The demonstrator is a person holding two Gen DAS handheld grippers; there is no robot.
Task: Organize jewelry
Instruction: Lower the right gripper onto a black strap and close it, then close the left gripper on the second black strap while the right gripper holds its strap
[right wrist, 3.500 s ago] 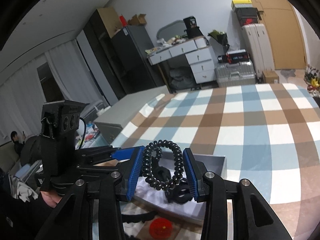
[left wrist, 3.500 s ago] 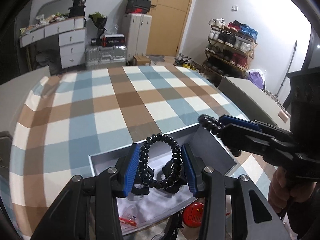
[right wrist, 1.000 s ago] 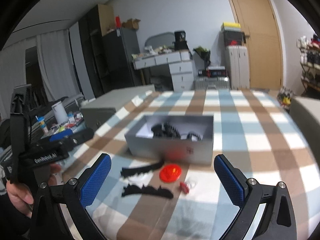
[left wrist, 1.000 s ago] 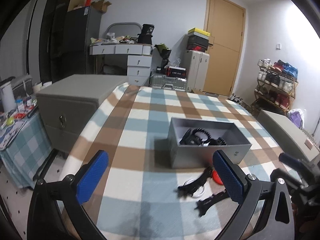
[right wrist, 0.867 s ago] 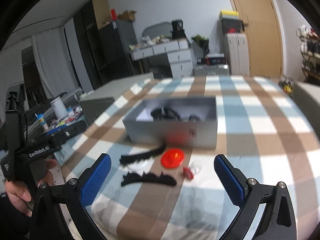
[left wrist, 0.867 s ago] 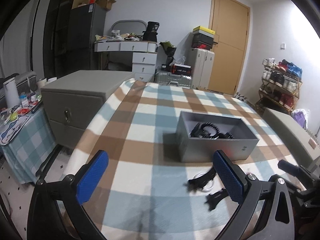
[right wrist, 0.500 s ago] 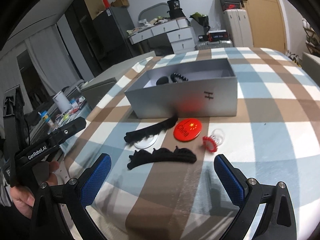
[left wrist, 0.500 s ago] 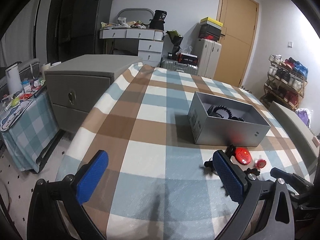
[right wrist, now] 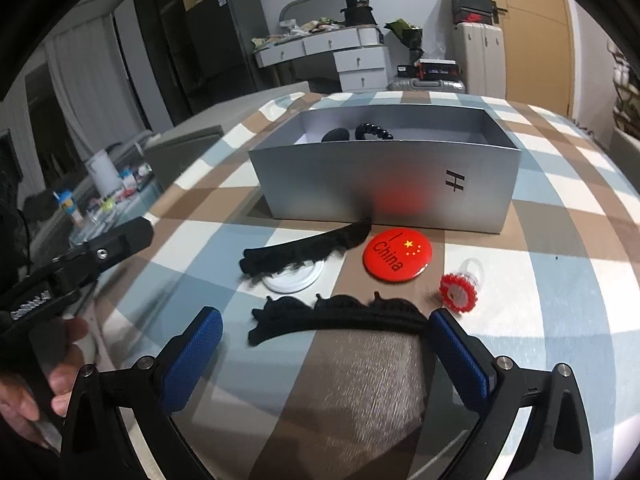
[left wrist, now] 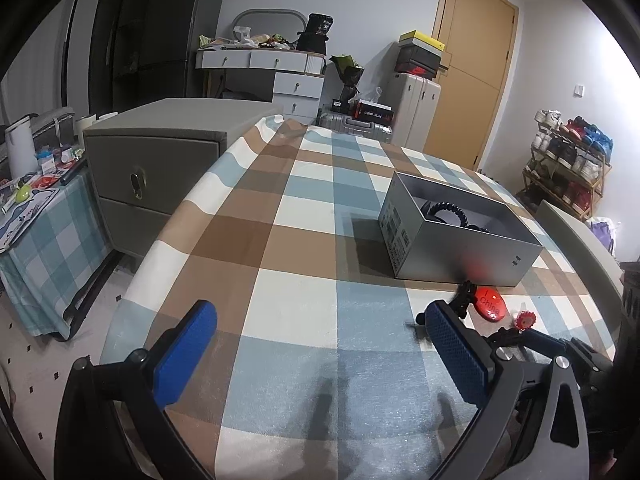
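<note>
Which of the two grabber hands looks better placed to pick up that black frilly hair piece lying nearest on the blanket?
Probably the right gripper: it is open with the black frilly hair piece just ahead between its blue pads. The left gripper, also open, faces bare blanket.

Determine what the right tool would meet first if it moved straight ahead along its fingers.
Probably the nearer black scalloped hair band, lying just ahead of the open right tool. Beyond it comes the red badge, though depth is uncertain.
</note>
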